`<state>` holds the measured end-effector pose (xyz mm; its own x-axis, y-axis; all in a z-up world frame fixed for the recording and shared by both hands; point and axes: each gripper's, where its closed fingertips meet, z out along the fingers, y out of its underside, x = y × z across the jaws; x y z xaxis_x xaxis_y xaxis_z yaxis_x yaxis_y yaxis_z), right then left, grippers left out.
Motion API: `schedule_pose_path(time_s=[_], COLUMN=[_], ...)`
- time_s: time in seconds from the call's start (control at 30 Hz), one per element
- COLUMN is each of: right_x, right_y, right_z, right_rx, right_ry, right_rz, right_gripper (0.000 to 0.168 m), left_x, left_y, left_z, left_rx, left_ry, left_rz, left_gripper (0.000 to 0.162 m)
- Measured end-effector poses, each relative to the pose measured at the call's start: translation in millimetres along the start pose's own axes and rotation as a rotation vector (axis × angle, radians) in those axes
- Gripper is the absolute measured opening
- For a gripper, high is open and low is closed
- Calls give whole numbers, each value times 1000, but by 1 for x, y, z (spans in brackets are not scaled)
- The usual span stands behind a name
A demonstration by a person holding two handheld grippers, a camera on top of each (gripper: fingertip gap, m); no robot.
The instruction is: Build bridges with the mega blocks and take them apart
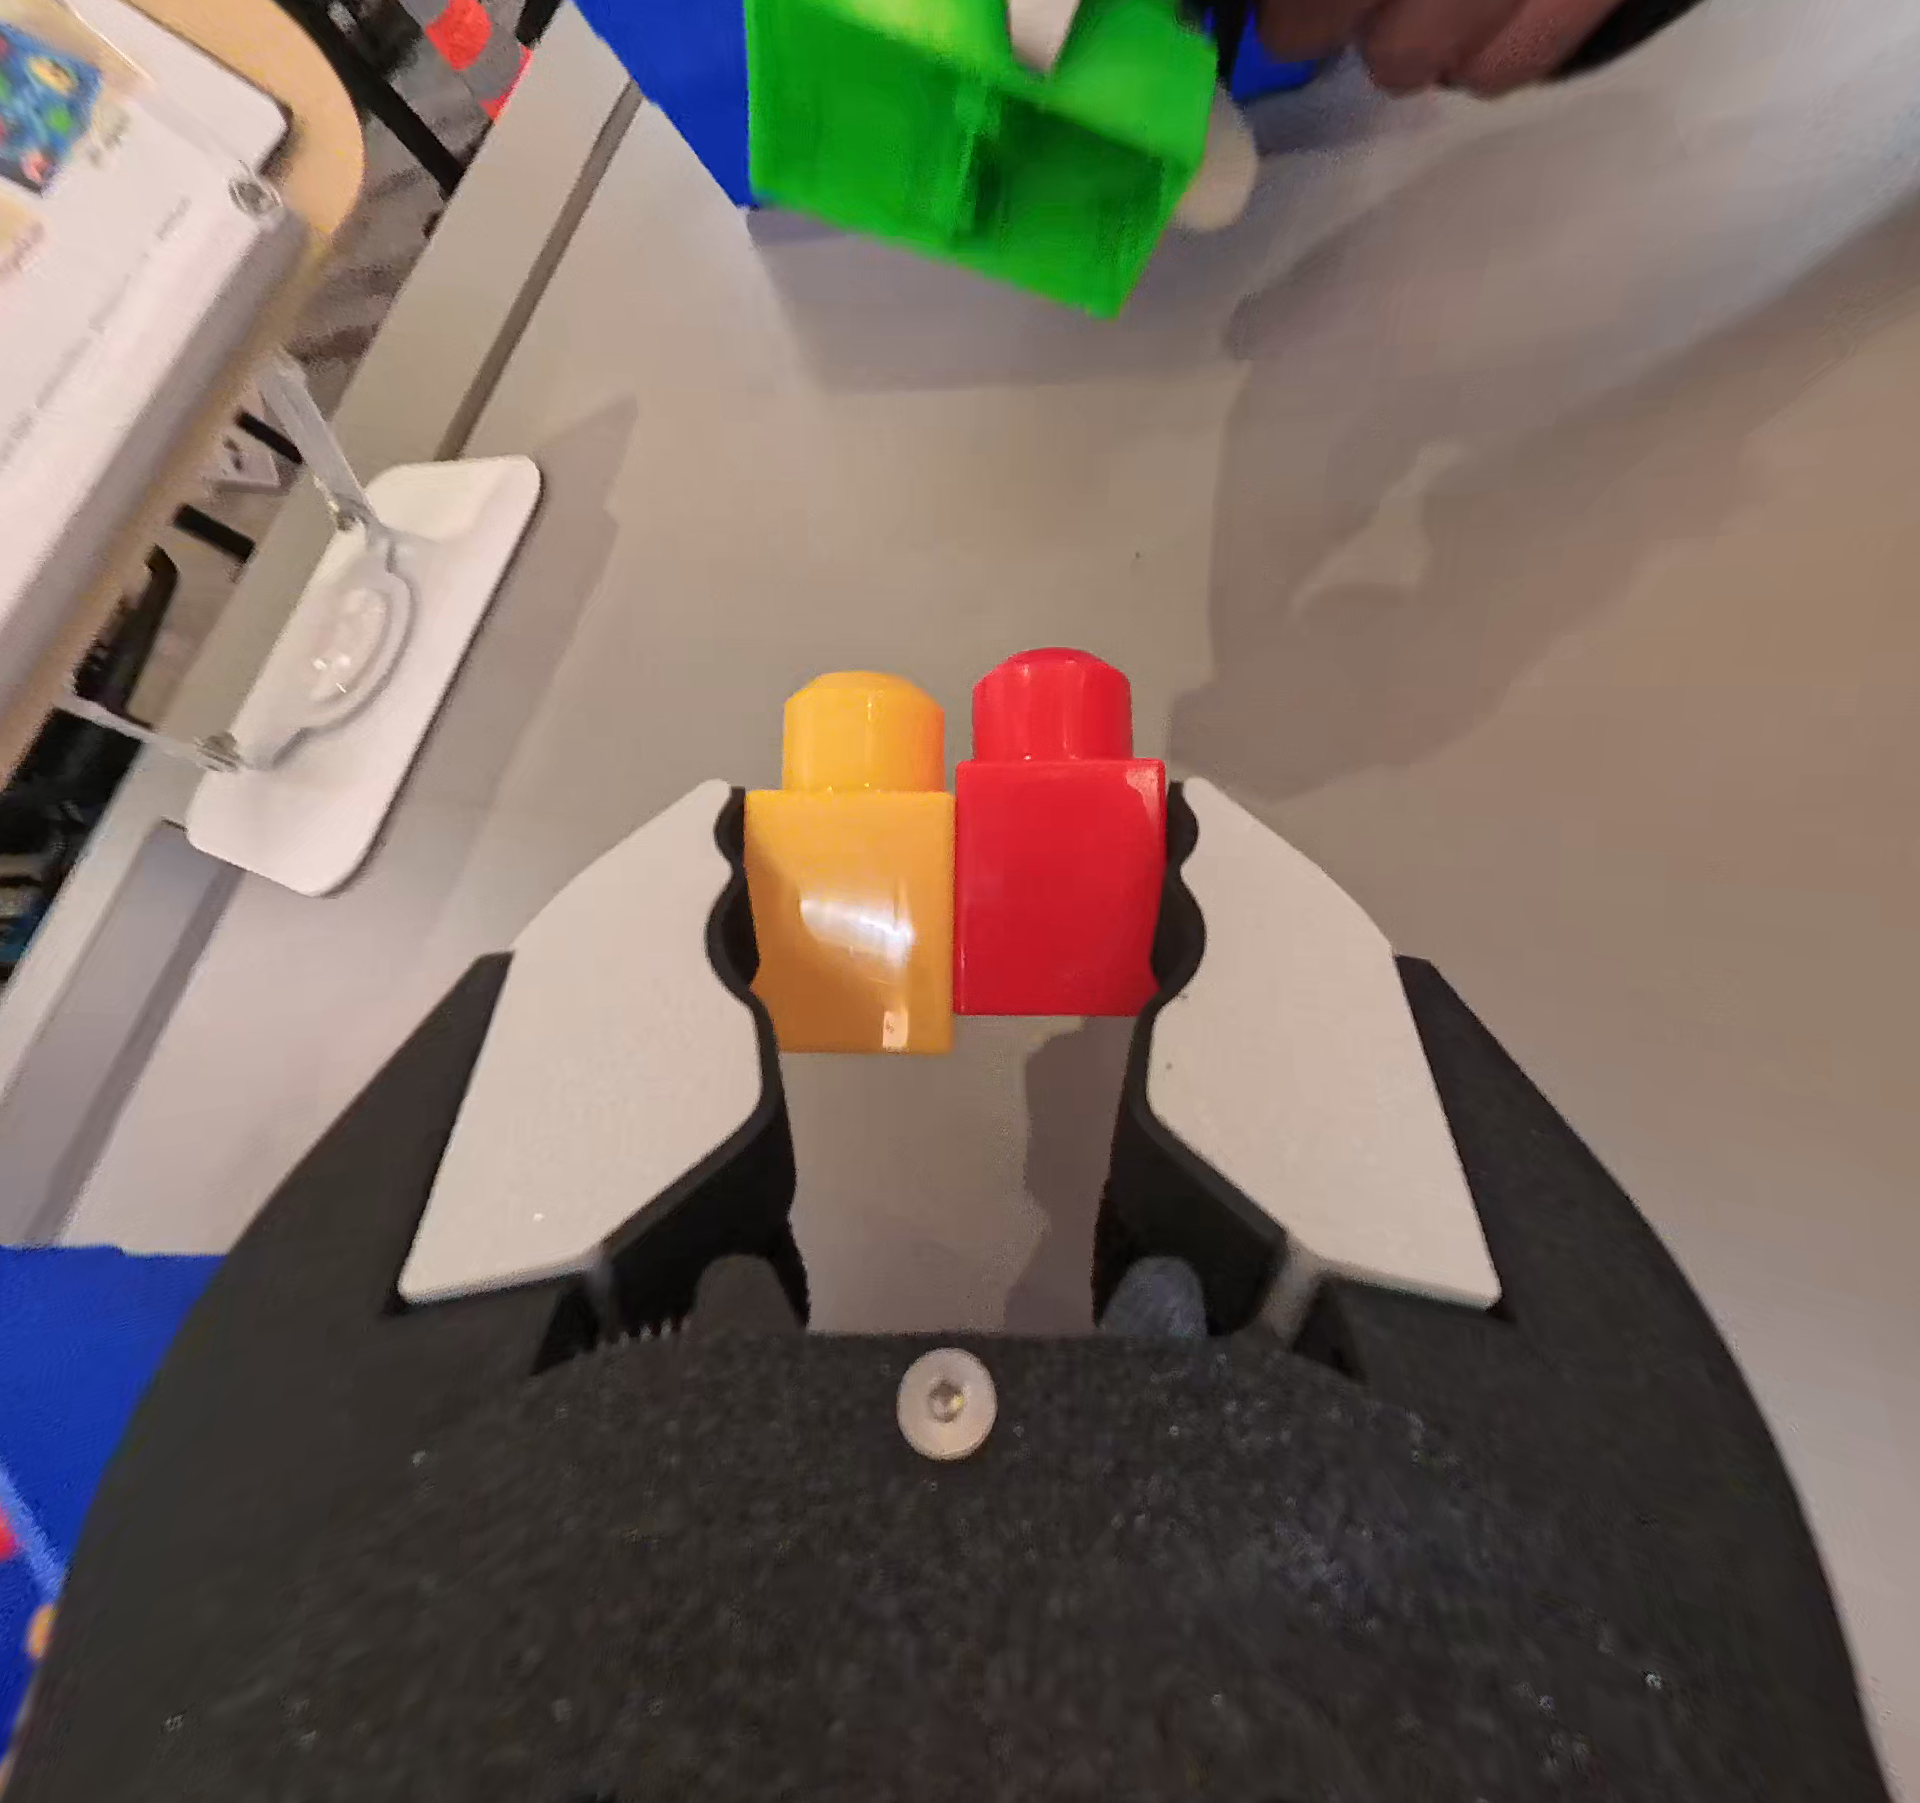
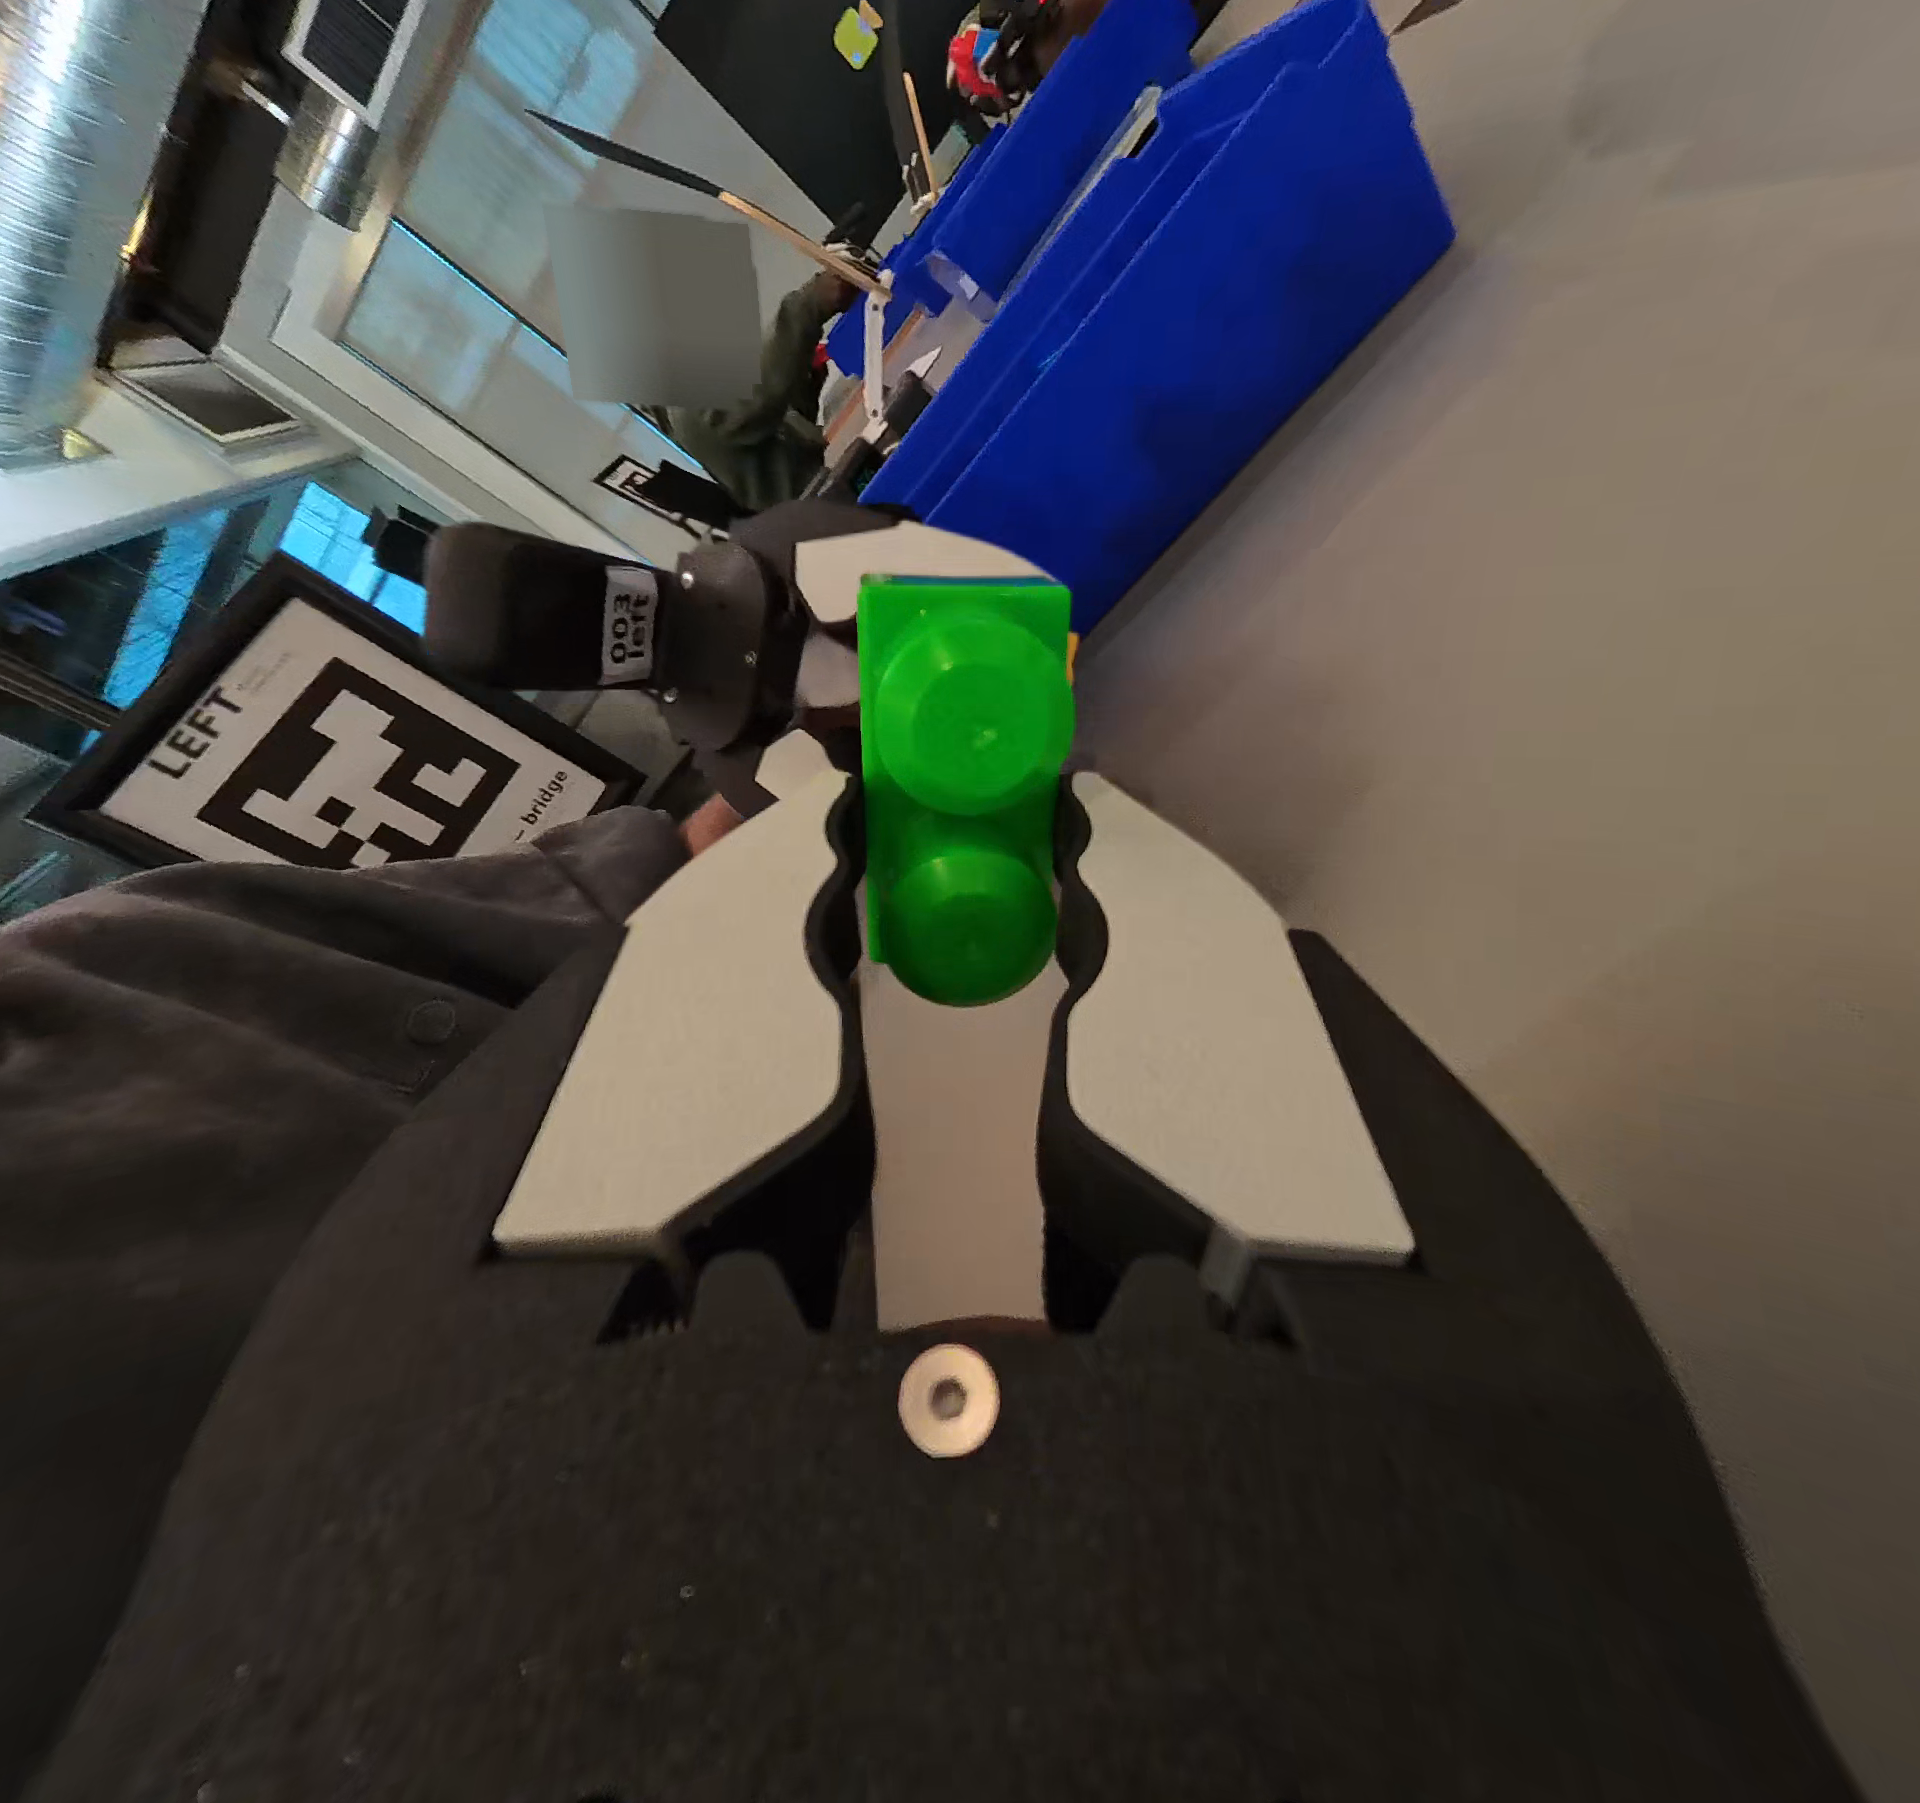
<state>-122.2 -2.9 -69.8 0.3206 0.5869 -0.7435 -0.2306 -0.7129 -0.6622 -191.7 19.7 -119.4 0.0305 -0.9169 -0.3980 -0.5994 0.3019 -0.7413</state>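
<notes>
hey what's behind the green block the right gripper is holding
In the right wrist view, the left gripper sits behind the green block, with a sliver of orange at its edge; the blocks it holds are otherwise covered. Blue bins stand farther back.

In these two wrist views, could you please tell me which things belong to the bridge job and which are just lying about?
Job:
- left gripper
- orange block
- red block
- right gripper
- green block

Lying about:
- blue bins
- framed marker sign
- white stand
</notes>
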Motion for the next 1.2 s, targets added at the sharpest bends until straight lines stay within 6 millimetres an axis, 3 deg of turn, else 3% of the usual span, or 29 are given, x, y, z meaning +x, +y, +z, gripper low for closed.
schedule_pose_path(time_s=[0.17,0.43,0.6,0.93,1.2], right_x=[0,-4,-4,4,4], right_y=[8,11,12,9,16], right_z=[21,24,22,23,25], right_rx=[-55,-69,-21,87,8], right_ry=[12,-25,-111,-73,-30], right_rz=[-29,-26,77,109,41], right_gripper=[34,34,34,34,34], left_x=[-6,0,4,1,5], left_y=[-31,-59,-62,-62,-61], left_z=[3,15,18,25,25], left_rx=[47,84,125,156,141], left_ry=[-23,-28,-12,-39,-20], left_rz=[133,219,167,109,132], left_gripper=[74,74,74,74,74])
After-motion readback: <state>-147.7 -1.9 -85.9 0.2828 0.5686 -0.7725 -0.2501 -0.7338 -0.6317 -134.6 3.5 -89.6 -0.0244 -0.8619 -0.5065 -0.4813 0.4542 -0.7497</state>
